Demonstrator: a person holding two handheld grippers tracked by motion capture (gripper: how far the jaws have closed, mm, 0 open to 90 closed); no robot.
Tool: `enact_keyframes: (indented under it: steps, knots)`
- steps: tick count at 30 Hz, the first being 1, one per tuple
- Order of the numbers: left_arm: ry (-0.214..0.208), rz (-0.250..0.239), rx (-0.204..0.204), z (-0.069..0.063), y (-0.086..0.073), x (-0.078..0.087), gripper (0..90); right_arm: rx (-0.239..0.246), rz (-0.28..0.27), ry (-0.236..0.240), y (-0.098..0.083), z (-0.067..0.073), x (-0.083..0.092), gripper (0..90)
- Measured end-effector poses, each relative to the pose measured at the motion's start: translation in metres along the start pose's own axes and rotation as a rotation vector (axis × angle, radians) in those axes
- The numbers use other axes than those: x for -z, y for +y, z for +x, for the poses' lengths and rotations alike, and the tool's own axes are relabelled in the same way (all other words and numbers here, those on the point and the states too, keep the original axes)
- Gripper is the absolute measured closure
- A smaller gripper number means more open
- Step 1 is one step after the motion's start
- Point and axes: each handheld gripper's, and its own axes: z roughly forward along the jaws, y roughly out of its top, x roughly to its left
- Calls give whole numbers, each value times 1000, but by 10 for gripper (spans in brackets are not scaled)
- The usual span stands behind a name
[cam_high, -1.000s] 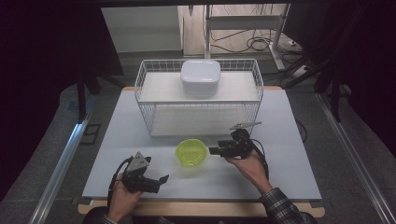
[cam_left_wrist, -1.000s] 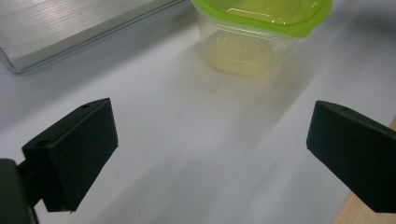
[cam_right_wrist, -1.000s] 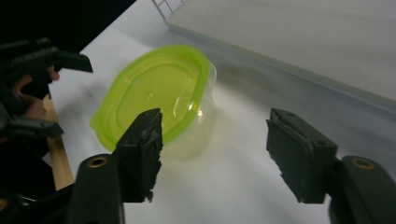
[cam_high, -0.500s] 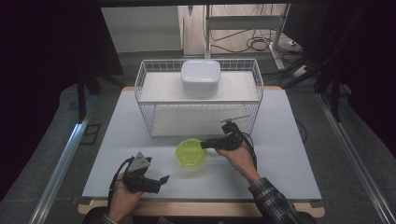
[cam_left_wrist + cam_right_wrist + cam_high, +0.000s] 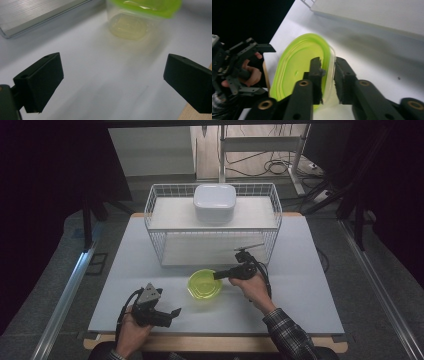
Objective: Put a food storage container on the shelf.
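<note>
Wire basket (image 5: pixel 270 227) behind, holding white box (image 5: pixel 215 202). Lime-lidded clear tub (image 5: pixel 204 285) on bench (image 5: pixel 310 285): right tongs (image 5: pixel 329 72) just closed, pinching its rim; left tongs (image 5: pixel 112 80) wide.

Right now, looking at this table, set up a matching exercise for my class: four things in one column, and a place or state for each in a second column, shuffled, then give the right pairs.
Column one:
1. green bowl
2. white container
3. left gripper
4. right gripper

Column two:
A. on top of the wire rack
B. jaws wide apart, nothing between them
C. on the table, in front of the rack
D. jaws just closing, one inside and one outside the bowl's rim

Pairs: 1-C, 2-A, 3-B, 4-D
</note>
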Motion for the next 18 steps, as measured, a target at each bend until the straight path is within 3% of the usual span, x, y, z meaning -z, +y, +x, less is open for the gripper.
enact_keyframes:
  steps: [3, 7, 18]
  knots:
    - [0, 1, -2, 0, 0, 0, 24, -14, 1, 7, -1, 4, 2, 812]
    - [1, 1, -3, -1, 0, 0, 25, 7, 0, -15, -3, 12, 4, 815]
    - [6, -23, 7, 1, 0, 2, 24, 30, -59, 7, -4, 35, 23, 816]
